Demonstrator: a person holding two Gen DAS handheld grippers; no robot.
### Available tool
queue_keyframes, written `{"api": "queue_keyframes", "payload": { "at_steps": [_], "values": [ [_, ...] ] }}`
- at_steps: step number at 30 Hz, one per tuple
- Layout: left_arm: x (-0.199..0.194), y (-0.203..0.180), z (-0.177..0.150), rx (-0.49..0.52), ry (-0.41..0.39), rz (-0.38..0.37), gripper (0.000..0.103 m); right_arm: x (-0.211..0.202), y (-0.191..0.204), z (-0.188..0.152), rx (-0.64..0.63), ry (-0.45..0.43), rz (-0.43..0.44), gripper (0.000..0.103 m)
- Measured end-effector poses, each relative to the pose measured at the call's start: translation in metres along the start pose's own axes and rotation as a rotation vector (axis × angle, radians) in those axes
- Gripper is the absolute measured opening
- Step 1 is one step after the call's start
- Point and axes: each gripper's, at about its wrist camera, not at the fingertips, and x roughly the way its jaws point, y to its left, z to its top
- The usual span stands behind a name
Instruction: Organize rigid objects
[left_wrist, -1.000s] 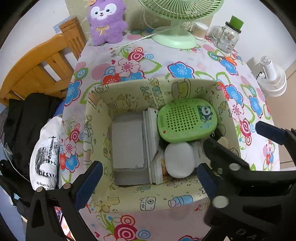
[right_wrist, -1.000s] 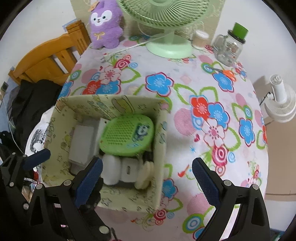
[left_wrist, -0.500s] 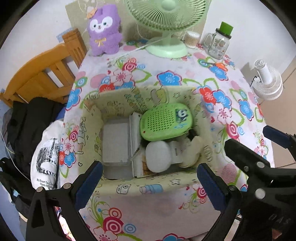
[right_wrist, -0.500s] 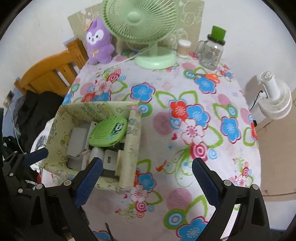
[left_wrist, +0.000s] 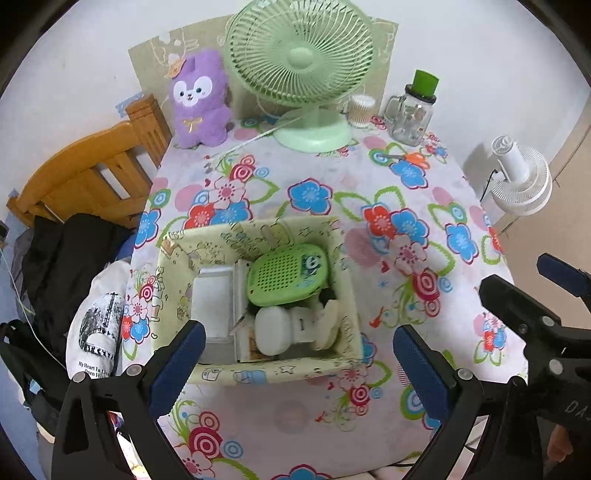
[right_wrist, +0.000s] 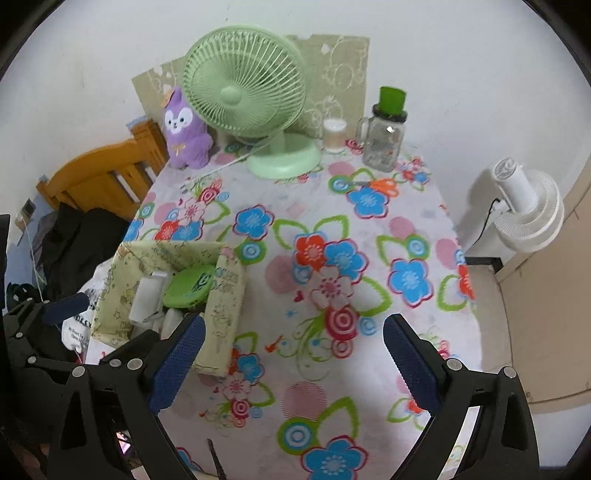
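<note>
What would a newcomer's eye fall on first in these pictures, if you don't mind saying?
Probably the loud flowered tablecloth covering the whole table, then the pale green desk fan at its far edge with the purple plush toy to its left. Nearer the cameras, the yellow-green fabric box is packed, with a green perforated case lying on top. The left gripper and right gripper are both open and empty.

In the right wrist view, open counter (right_wrist: 317, 295) is seen across centre and right. The left is blocked by the packed fabric box (right_wrist: 221, 314); the upper edge by the green fan (right_wrist: 251, 110) and jar (right_wrist: 384, 140).
</note>
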Motion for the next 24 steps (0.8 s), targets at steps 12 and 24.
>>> {"api": "queue_keyframes", "payload": {
  "at_steps": [12,24],
  "values": [
    [-0.051,-0.021,0.009,-0.027,-0.094,0.006,0.103,-0.044,-0.039,0.012,0.016,-0.070,-0.012,0.098],
    [-0.094,-0.039,0.006,-0.039,-0.175,0.019,0.103,-0.090,-0.053,0.013,0.035,-0.153,-0.035,0.098]
  ]
}}
